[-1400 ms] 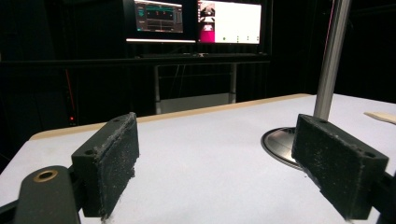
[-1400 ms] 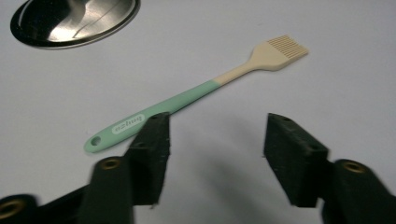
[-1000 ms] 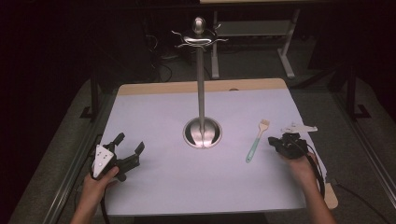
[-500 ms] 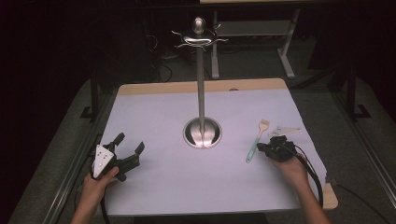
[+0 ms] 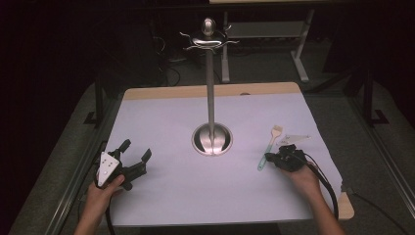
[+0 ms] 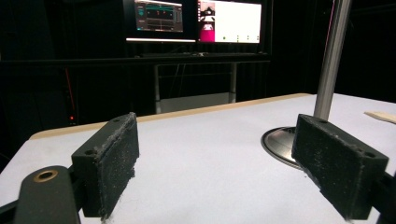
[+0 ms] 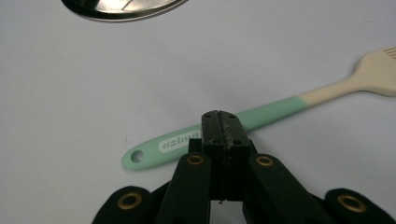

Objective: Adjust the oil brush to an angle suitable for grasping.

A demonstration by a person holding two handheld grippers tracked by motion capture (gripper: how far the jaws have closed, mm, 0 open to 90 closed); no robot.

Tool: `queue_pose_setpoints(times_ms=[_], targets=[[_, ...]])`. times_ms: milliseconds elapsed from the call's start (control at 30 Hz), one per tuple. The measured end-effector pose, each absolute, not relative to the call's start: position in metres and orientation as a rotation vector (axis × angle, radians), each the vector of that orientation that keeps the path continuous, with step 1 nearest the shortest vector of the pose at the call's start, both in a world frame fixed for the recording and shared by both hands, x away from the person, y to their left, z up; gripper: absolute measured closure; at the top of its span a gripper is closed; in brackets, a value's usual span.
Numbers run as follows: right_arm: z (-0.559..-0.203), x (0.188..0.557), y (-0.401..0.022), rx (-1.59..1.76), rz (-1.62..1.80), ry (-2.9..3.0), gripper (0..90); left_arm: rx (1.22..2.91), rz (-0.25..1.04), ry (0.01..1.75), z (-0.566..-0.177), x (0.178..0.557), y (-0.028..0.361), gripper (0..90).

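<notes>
Spatula (image 7: 261, 116) lies flat on the counter (image 5: 171, 117), right of the utensil stand (image 5: 211, 137). Right hand-held gripper (image 7: 219, 116) hangs closed, empty, over its mint handle; pressing down closed could skid the spatula away. Left hand-held gripper (image 6: 219, 163) rests open, empty.

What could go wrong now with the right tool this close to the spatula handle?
1. The right tool is shut with its tips over the mint handle of the spatula; pushing down like this may just shove or spin it instead of gripping.
2. A sliding spatula could knock into the metal stand base close by.
</notes>
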State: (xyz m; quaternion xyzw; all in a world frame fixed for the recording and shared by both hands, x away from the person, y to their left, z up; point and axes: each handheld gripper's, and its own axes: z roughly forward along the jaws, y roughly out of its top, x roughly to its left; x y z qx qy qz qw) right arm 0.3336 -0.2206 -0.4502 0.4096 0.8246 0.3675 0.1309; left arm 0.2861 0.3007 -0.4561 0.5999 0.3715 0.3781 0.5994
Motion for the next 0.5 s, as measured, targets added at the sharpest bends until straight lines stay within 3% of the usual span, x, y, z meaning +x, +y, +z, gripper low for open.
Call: queue_pose_setpoints(times_ms=[500], targets=[[-0.4503, 0.3329, -0.2114, 1.17, 1.089, 2.416, 90.0, 1.396, 0.878, 0.863, -0.456, 0.2864, 0.3009, 14.6]])
